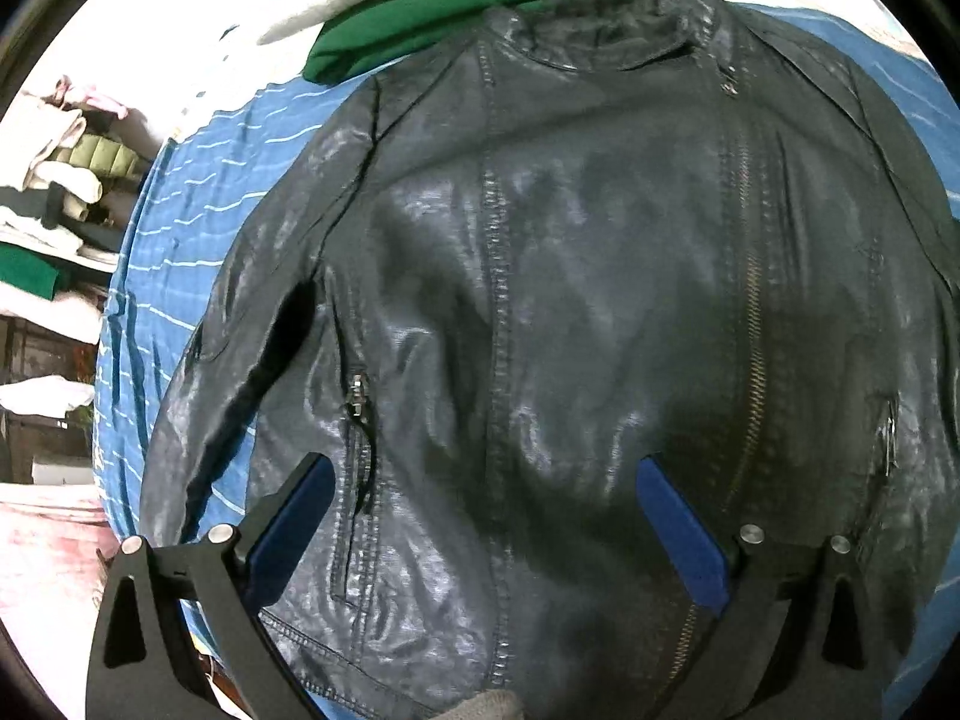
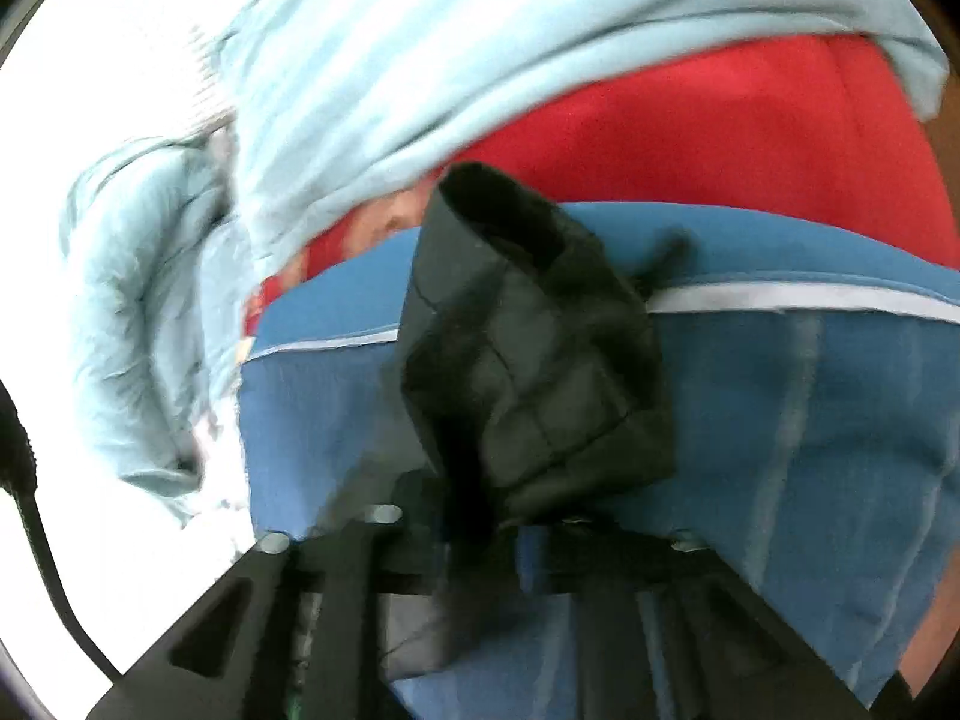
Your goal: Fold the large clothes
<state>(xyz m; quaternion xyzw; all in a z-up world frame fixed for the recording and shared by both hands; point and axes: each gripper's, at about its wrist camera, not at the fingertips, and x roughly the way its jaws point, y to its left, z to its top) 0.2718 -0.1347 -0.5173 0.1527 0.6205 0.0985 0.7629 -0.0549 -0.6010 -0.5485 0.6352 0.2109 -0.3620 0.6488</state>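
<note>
The left gripper (image 1: 483, 480) hangs with jaws spread wide — the right gripper (image 2: 480, 516) has jaws pinched together.

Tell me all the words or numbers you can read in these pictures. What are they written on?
There are none to read.
Black leather jacket: zips and seams, no label or brand showing.
Green garment: two white stripes only, no letters.
Blue bedcover: pale lines, no writing.
Black sleeve cuff held in the right gripper: blurred, no tag visible.
Light blue garment and red cloth: plain.

Jacket (image 1: 540, 300) flat on bedspread (image 1: 180, 228), sweatshirt (image 1: 420, 30) behind its collar, shelved clothes (image 1: 54, 180) left.
</note>
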